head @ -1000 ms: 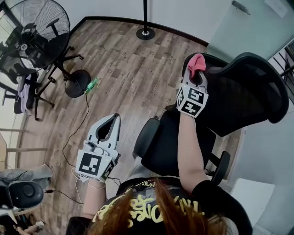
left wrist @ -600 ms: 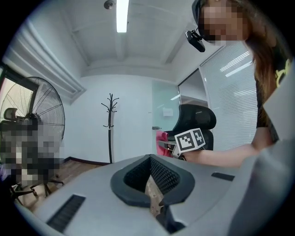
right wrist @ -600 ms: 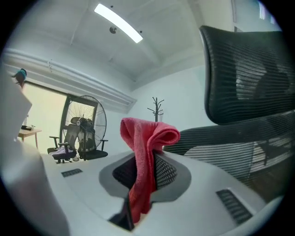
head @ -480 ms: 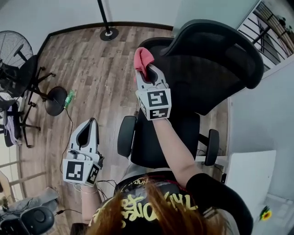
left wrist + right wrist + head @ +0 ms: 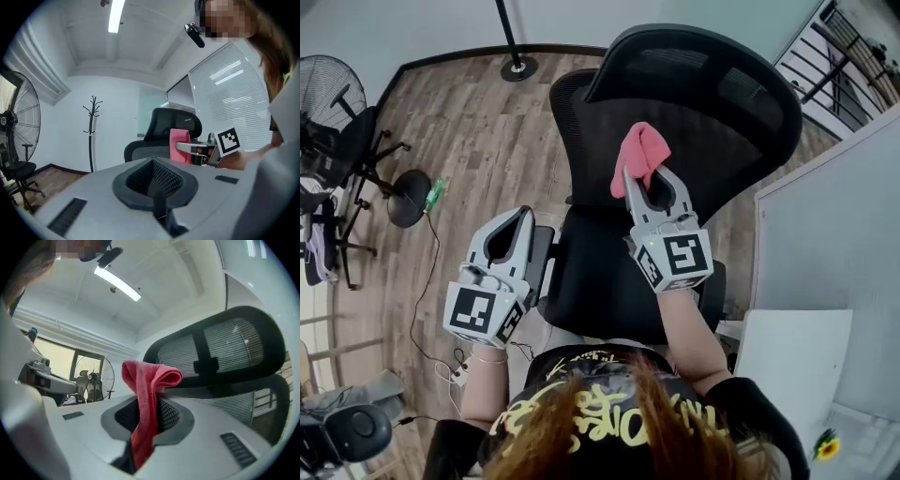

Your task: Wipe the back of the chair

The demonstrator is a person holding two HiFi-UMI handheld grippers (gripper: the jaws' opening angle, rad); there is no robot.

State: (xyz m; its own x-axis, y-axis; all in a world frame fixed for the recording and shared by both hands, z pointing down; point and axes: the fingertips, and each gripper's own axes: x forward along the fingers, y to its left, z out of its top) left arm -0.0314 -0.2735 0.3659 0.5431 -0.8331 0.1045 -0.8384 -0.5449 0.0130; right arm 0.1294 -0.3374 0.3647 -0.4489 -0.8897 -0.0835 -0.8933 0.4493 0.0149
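Fingers of the right gripper are pinched on the pink cloth, just in front of the chair back. Its own view shows the mesh close up; the head view shows the forearm stretched forward. The left gripper is closed and empty, lower, beside the seat.

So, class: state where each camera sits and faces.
Head view: on the head, facing down at the chair; shows hair, arms, left gripper, right gripper.
Left gripper view: on that gripper, facing the chair and right gripper over its shut jaws.
Right gripper view: on that gripper, facing up at the chair past its cloth.
All share chair and cloth.
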